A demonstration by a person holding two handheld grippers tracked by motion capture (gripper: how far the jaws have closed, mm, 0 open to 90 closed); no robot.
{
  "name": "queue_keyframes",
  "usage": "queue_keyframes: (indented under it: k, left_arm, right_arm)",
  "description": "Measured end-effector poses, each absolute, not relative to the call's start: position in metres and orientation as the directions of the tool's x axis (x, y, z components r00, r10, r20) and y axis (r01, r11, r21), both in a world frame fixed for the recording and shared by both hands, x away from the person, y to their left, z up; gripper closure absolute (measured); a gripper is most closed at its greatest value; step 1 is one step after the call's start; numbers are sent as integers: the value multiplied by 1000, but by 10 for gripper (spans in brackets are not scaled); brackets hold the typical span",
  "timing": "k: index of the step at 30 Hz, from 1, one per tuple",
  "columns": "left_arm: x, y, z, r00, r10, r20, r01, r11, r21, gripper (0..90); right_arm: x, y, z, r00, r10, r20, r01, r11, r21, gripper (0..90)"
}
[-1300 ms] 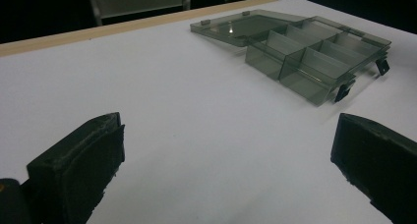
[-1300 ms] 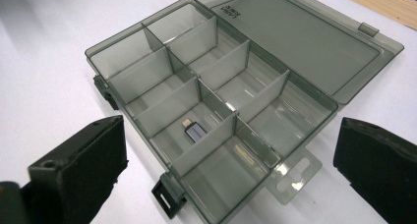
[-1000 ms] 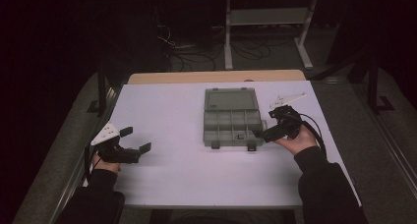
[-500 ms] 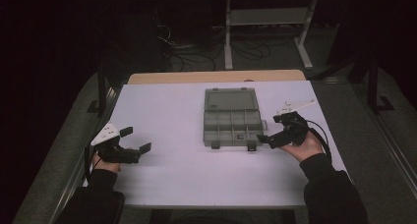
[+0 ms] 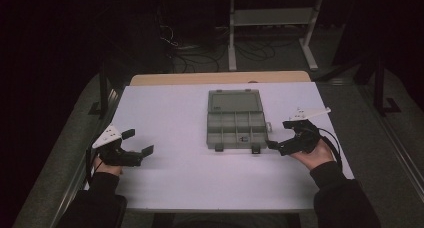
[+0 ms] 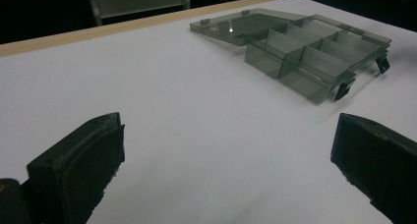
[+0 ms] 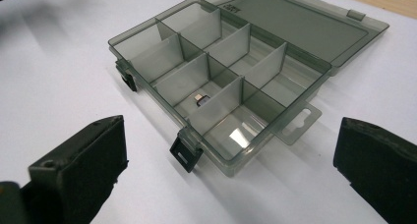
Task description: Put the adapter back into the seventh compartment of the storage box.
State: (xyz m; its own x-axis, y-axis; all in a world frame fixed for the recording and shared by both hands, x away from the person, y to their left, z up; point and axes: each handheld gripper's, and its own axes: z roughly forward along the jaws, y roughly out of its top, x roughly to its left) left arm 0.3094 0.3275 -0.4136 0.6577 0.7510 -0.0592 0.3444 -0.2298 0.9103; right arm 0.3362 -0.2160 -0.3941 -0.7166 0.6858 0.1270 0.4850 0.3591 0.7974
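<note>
A smoke-grey compartment box (image 5: 235, 119) is seen lying open near the middle of the tabletop (image 5: 170, 178), slightly toward the far edge, with its lid (image 5: 233, 100) folded flat behind it toward that edge and its two dark latches (image 5: 255, 149) hanging at the near side. Compared with a second ago, the right gripper (image 5: 277, 145) is found drawn back from the box's near right corner: then it was touching or nearly touching that corner, and now it is held just beside it, lower toward the near edge, with clear tabletop between. Its jaws are spread wide and nothing is held between them, as is shown in the right gripper view, where the box (image 7: 231, 81) is framed between the two black jaws. A small metallic piece (image 7: 200, 99) is visible in one of the near compartments; what it is cannot be told. The left gripper (image 5: 136, 150) is kept where it was, near the left edge of the tabletop and well apart from the box, its jaws likewise wide apart and empty. The withdrawal is judged to mean that the opening of the box, or the dropping of the piece into it, is finished, and that closing the lid or fetching another piece is left to be done.
</note>
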Motion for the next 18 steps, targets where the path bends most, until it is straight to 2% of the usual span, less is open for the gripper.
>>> queue_keyframes:
  k: [18]
  left_arm:
    - [309, 327, -413, 654, 754, -59, 345, -228, 910, 0]
  right_arm:
    - [320, -236, -404, -694, 708, 128, 469, 310, 827, 0]
